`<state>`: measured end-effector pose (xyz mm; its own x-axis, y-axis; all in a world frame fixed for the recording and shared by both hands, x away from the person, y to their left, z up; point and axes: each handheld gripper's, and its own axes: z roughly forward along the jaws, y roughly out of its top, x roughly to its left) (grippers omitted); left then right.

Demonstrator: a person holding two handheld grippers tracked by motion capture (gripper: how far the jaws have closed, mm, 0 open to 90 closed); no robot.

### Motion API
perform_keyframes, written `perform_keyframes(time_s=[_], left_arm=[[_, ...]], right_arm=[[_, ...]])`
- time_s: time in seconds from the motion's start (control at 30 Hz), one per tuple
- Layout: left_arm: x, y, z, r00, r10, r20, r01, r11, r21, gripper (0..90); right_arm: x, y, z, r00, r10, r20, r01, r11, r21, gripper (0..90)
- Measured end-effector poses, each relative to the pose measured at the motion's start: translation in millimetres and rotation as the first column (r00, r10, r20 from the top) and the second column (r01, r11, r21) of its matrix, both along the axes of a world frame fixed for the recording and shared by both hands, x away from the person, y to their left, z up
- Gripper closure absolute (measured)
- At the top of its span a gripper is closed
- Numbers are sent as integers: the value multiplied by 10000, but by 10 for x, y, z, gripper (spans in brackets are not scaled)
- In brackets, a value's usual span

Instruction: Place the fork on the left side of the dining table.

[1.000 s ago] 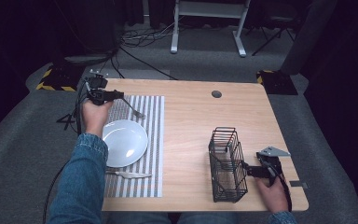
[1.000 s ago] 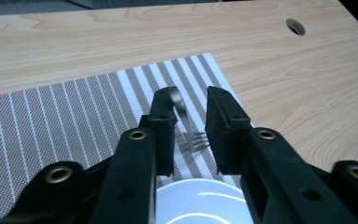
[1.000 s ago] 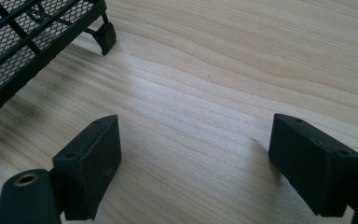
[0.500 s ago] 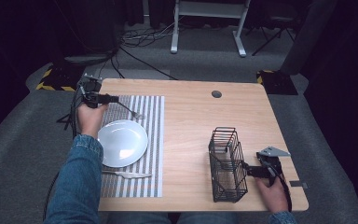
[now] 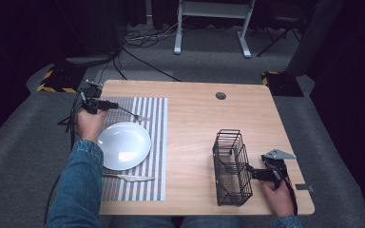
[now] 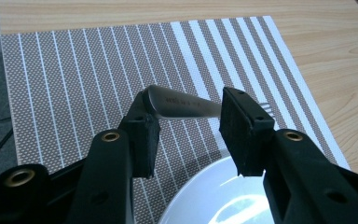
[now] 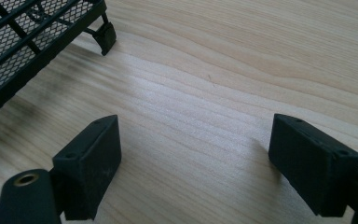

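Note:
A metal fork (image 6: 186, 105) lies slanted on the striped placemat (image 6: 74, 70), its handle end between the jaws of my left gripper (image 6: 191, 119). Those jaws have just been opening; the handle rests against the left pad, and the right pad stands off it. From above, the left gripper (image 5: 105, 104) is at the mat's far left corner, with the fork (image 5: 132, 114) pointing right, behind the white plate (image 5: 123, 145). My right gripper (image 7: 191, 149) is open over bare wood, right of the black wire basket (image 5: 232, 166).
A knife (image 5: 128, 177) lies on the placemat (image 5: 157, 142) in front of the plate. The basket's foot and mesh wall (image 7: 28, 32) stand close to the right gripper (image 5: 255, 173). A round hole (image 5: 220, 95) sits near the table's far edge.
The left hand sank and drifted left toward the mat's far corner, laying the fork's handle lower. The right hand and the basket kept still.

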<state>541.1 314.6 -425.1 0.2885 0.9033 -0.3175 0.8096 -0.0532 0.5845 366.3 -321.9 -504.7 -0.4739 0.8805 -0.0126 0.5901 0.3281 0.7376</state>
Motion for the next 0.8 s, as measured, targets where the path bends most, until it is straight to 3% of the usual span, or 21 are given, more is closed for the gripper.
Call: perform_keyframes(time_s=[0.53, 0.8], left_arm=[[-60, 70, -126, 9999, 102, -53, -101, 9997, 217, 576], [-61, 119, -231, 9989, 383, -280, -382, 9993, 51, 564]], right_arm=[[0, 0, 0, 10000, 2, -2, -2, 10000, -3, 169], [0, 0, 0, 10000, 0, -3, 0, 10000, 0, 169]])
